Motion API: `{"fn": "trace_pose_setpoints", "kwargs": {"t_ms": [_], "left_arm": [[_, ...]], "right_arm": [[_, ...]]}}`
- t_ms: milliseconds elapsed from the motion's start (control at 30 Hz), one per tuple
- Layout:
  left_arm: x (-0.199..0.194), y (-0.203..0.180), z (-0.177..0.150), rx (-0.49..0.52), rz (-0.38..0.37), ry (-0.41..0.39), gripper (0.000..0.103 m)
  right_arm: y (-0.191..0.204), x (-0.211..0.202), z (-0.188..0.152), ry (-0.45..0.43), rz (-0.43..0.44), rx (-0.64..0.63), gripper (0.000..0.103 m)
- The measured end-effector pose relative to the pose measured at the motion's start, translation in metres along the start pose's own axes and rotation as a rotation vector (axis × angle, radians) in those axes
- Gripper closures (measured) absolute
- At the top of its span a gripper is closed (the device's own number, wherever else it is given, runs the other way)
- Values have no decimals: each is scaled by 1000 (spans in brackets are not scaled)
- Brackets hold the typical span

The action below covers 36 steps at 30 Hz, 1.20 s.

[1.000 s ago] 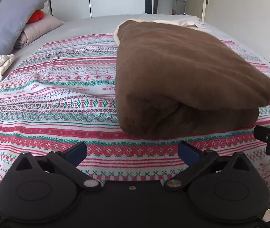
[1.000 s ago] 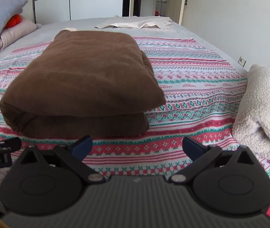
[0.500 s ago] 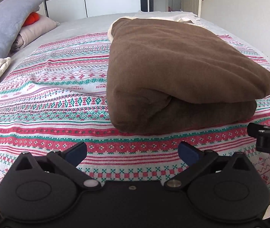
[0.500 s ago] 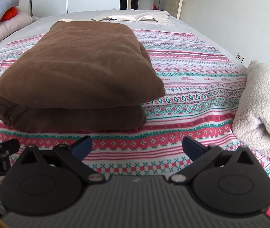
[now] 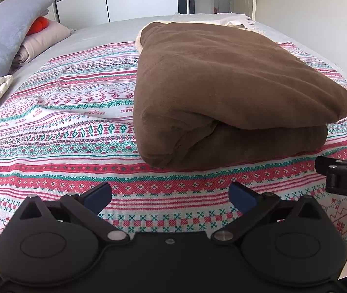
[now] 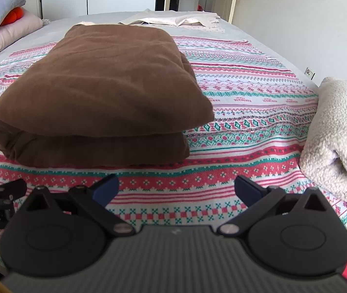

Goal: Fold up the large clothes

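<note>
Here, folded brown blanket [image 5: 222, 92] lies on bedspread [image 5: 63, 127] (tools apart).

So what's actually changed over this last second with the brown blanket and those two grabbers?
Very little. Both views shifted slightly, so the grippers drifted a bit. The left gripper and right gripper stayed open, holding nothing. The folded brown blanket lies as before on the patterned bedspread.

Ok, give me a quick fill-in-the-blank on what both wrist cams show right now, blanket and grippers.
1. The folded blanket is ____ in colour.
2. It lies on a patterned bedspread striped in white, green and ____.
3. The left gripper and the right gripper both have their jaws ____, holding nothing.
4. In the right wrist view, the fluffy cream blanket lies to the ____ of the folded one.

Missing words: brown; red; open; right
</note>
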<state>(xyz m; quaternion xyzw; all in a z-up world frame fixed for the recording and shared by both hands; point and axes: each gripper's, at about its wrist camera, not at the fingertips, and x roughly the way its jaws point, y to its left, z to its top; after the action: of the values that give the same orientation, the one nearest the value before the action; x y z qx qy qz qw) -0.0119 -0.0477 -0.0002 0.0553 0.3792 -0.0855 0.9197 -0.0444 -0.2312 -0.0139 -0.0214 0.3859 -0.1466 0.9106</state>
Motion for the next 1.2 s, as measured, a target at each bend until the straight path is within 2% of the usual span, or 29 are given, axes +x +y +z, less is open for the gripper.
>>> {"fn": "trace_pose_setpoints", "kwargs": {"t_ms": [1200], "left_arm": [[-1,2,1,1,-12,-4,0]], "right_arm": [[-6,-1,1,-5,0,11,0]]}}
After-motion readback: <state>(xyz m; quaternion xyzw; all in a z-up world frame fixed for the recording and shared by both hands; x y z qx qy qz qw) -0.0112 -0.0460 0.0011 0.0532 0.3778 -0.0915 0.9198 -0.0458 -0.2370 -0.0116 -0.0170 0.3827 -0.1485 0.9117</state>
